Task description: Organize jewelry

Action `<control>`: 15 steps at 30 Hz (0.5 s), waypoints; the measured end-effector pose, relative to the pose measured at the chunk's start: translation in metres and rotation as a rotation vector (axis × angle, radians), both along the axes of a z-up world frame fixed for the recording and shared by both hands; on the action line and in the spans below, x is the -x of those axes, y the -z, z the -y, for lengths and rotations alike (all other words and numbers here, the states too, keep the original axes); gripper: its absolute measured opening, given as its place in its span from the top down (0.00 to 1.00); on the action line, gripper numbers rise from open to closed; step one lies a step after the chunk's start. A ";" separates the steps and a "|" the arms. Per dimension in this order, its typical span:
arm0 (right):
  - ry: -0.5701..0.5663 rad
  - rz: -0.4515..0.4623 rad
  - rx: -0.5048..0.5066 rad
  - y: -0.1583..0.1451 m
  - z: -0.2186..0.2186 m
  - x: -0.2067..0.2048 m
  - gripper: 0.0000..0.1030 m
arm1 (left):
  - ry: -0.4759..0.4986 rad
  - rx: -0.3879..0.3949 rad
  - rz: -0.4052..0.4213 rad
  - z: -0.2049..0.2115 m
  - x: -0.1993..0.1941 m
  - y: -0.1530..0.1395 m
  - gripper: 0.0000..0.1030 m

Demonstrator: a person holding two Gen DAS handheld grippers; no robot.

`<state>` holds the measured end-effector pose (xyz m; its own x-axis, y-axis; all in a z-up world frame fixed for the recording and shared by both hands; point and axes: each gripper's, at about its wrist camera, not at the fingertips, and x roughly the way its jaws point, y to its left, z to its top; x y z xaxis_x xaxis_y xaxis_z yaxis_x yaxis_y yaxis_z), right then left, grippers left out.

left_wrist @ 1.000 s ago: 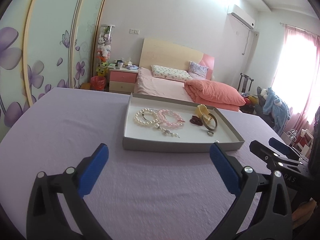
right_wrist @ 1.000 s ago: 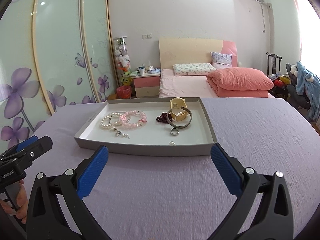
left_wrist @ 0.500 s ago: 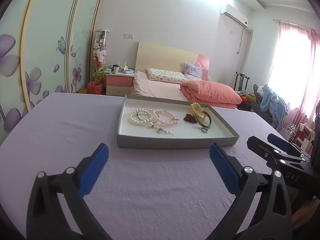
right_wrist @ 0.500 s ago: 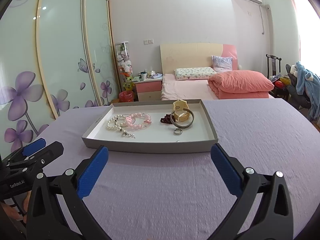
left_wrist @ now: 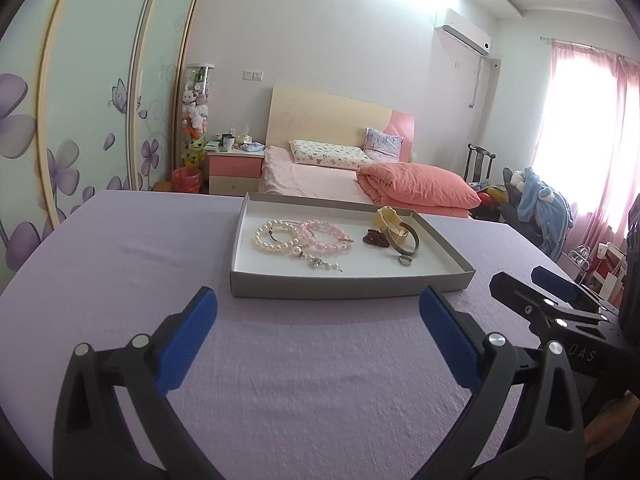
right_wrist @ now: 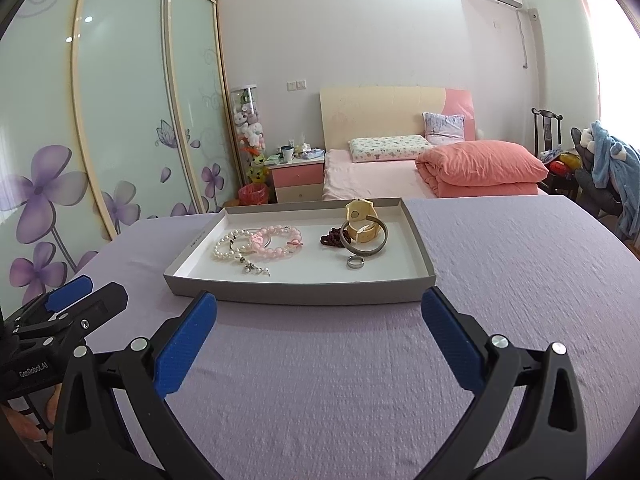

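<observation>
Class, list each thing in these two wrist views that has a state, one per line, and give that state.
Left gripper: open, holding nothing.
Right gripper: open, holding nothing.
Tray: flat on the purple cloth, uncovered.
Pearl bracelet: lying in the tray, touching the pink one.
Pink bead bracelet: lying flat.
Metal bangle: lying around the yellow watch.
Yellow watch: propped upright.
Silver ring: lying loose.

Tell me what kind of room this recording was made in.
A home bedroom, most likely. A bed with a pink folded quilt and beige headboard stands behind the lilac-covered table, beside sliding wardrobe doors with purple flower prints and a pink-drawered nightstand.
</observation>
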<state>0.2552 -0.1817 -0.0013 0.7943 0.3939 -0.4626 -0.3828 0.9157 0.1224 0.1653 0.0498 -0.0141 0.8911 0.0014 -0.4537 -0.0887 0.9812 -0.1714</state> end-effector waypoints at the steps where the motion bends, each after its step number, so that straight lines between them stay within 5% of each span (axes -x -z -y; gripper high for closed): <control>1: 0.000 -0.001 0.000 0.000 0.000 0.000 0.01 | 0.000 0.000 0.001 0.000 0.001 0.000 0.02; 15: -0.002 -0.007 -0.002 0.001 0.002 0.000 0.01 | 0.004 -0.003 -0.007 0.003 -0.001 0.002 0.02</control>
